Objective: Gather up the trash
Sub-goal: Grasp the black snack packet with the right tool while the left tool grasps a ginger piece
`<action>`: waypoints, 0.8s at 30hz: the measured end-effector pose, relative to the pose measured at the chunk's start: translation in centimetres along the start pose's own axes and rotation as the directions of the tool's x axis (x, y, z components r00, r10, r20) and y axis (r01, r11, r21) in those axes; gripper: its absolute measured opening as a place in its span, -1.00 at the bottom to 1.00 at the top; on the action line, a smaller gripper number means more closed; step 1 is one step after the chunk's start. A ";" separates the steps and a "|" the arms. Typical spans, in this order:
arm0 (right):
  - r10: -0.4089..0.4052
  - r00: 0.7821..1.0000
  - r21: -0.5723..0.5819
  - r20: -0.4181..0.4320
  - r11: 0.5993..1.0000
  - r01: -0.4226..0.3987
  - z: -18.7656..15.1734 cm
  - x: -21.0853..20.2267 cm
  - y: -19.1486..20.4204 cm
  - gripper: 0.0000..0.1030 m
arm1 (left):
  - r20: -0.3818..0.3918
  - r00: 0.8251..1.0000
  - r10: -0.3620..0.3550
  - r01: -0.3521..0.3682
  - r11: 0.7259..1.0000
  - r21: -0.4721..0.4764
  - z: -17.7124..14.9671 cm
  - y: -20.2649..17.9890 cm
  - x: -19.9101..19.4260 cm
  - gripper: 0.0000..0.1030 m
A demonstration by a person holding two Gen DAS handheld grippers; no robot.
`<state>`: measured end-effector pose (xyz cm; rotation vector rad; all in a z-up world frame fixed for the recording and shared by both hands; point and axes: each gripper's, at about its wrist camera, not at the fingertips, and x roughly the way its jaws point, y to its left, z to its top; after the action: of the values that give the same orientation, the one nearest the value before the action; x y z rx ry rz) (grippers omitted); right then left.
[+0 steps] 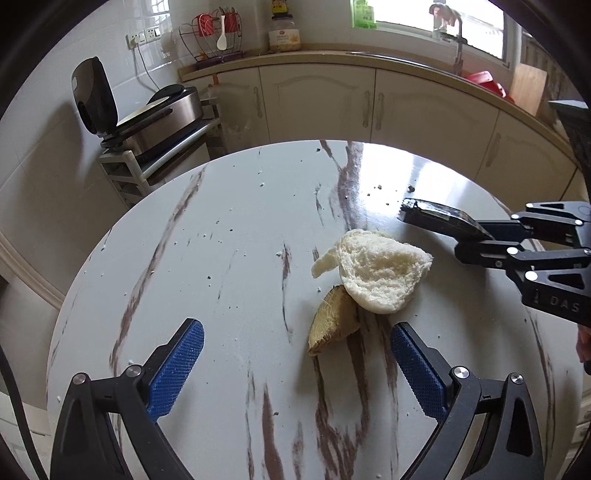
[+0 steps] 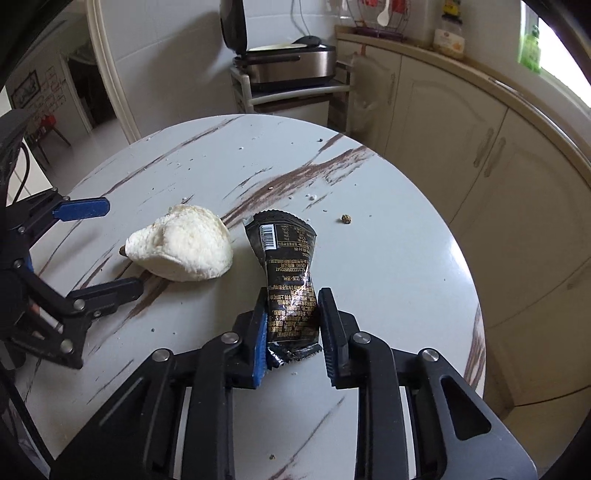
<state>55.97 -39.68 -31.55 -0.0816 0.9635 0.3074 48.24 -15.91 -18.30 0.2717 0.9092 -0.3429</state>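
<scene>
A black snack wrapper (image 2: 284,251) with gold print lies on the round marble-look table (image 2: 388,258). My right gripper (image 2: 293,297) is shut on its near end, and the foil is pinched in between the pads. Left of it lies a torn white bread piece (image 2: 184,247). In the left wrist view the same bread piece (image 1: 380,273) rests against a brown crust-like scrap (image 1: 332,325). My left gripper (image 1: 297,326) is open above the table, its blue pads wide apart, with the scrap just inside the right pad. The right gripper (image 1: 410,212) reaches in from the right.
Crumbs (image 2: 346,219) are scattered over the tabletop. Beyond the table's far edge run cream cabinets (image 1: 321,99) under a counter with a jar (image 1: 283,35) and a wire rack. A steel cooker (image 1: 166,114) sits on a white shelf unit at the left.
</scene>
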 end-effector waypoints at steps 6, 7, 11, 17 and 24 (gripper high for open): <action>0.012 1.000 0.048 0.014 0.999 -0.013 -1.2 -1.1 -1.0 -0.55 | -0.020 0.997 -0.077 0.076 0.997 -0.020 0.2 -0.6 1.1 0.19; 0.014 1.000 0.055 0.017 0.998 -0.015 -1.4 -1.3 -1.1 -0.55 | -0.018 0.996 -0.091 0.091 0.996 -0.026 0.2 -0.5 1.0 -0.07; 0.028 0.999 0.077 0.039 0.997 -0.031 -1.9 -2.3 -0.9 -0.55 | -0.016 0.997 -0.073 0.073 0.997 -0.031 -0.6 -0.2 0.1 -0.55; 0.053 0.997 0.090 0.064 0.994 -0.059 -3.5 -4.4 0.9 -0.55 | -0.002 0.998 -0.065 0.065 0.997 -0.041 -3.3 0.5 -1.9 -0.56; 0.088 0.989 0.105 0.122 0.989 -0.101 -6.4 -8.5 4.0 -0.55 | 0.050 0.997 -0.063 0.066 0.995 -0.068 -6.8 0.5 -7.4 -0.55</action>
<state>45.15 -39.05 -27.99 0.0834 0.8670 0.3422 39.36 -11.62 -16.23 0.1695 0.8823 -0.3748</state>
